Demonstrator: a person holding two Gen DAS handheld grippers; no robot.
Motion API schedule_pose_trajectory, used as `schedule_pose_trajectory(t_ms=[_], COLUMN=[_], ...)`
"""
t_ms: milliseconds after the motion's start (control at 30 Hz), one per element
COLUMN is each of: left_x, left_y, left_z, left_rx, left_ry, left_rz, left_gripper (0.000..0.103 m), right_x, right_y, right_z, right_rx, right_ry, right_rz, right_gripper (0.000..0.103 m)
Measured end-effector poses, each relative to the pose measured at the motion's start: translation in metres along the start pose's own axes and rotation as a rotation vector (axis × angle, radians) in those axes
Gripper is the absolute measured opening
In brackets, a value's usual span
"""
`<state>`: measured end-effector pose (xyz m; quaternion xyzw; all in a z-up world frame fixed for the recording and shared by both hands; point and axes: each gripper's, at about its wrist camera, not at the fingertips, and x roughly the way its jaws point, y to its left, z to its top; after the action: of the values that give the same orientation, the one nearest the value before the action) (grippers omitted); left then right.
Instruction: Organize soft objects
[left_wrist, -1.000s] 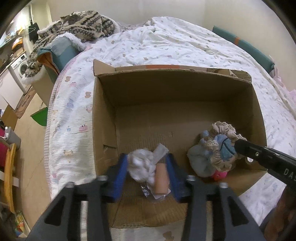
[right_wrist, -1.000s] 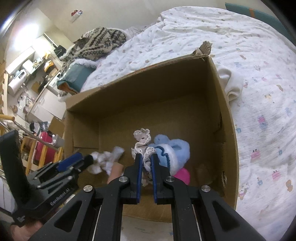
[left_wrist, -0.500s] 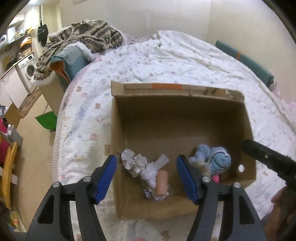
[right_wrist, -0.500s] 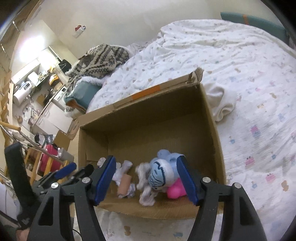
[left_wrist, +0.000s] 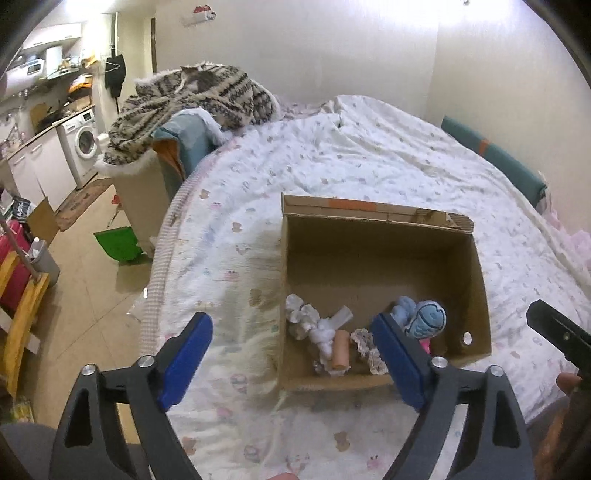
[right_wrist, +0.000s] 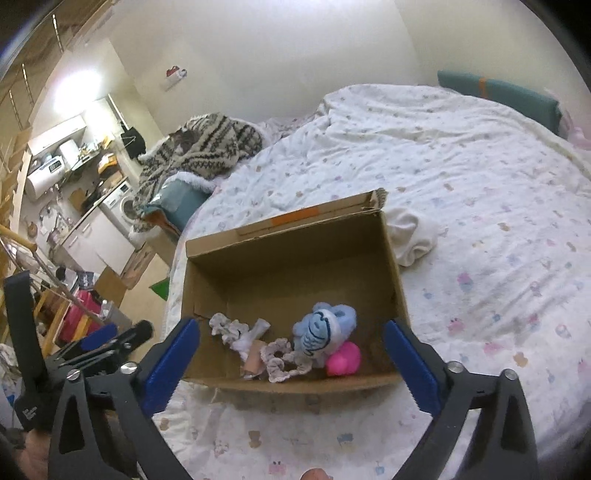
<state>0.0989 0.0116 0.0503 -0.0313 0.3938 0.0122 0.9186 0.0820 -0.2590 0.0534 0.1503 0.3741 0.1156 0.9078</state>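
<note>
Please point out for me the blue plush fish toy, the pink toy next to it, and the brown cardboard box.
Blue plush fish toy (right_wrist: 317, 329), right wrist view, on its striped face.
Pink toy (right_wrist: 345, 359), right wrist view, on its rounded body.
Brown cardboard box (right_wrist: 280, 271), right wrist view, on its inner far wall.

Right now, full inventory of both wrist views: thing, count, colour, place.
cardboard box: 1, brown, open on the bed.
blue plush toy: 1, light blue, in box, near side.
pink toy: 1, bright pink, in box, beside the plush.
lace scrunchie: 1, beige, in box, front middle.
white soft items: a few, white, in box, left part; exact count unclear.
peach roll: 1, peach, in box among the white items.
white cloth: 1, cream, on bed outside the box.
bedspread: 1, white with small prints.
patterned knit blanket: 1, brown-cream, far left.
left gripper: 1, black, blue pads, open, empty.
right gripper: 1, same, open, empty.
</note>
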Motion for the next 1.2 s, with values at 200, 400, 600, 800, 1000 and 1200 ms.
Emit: schedule_pose_trajectory(t_ms=[200,400,600,800,1000,1200], left_x=[-0.028,-0.036,-0.03,-0.02,-0.013,-0.011], left_y=[0.004,0.006,0.003,0.001,0.002,0.004], left_z=[-0.023,-0.045,-0.053,-0.054,-0.055,-0.055], left_rx=[0.017,0.02,0.029,0.023,0.007,0.0], left_ry=[-0.038,-0.014,-0.027,-0.01,0.008,0.016], left_rz=[-0.011,-0.028,-0.002,-0.017,-0.027,-0.037], left_gripper=[0.102,0.102,0.102,0.103,0.103,0.103], right_x=[-0.02,-0.024,-0.016,-0.008,-0.001,0.0], right_y=[0.002,0.001,0.003,0.003,-0.002,-0.003], right_z=[-0.02,-0.04,-0.058,-0.056,-0.056,-0.056], right_rx=[-0.028,-0.042,-0.079,-0.09,-0.072,-0.069], right_ry=[-0.033,-0.043,-0.04,-0.057,-0.035,-0.033], right_rz=[-0.047,-0.081,-0.113,-0.134,-0.14,-0.148], right_gripper=[0.103,0.103,0.103,0.103,0.103,0.103])
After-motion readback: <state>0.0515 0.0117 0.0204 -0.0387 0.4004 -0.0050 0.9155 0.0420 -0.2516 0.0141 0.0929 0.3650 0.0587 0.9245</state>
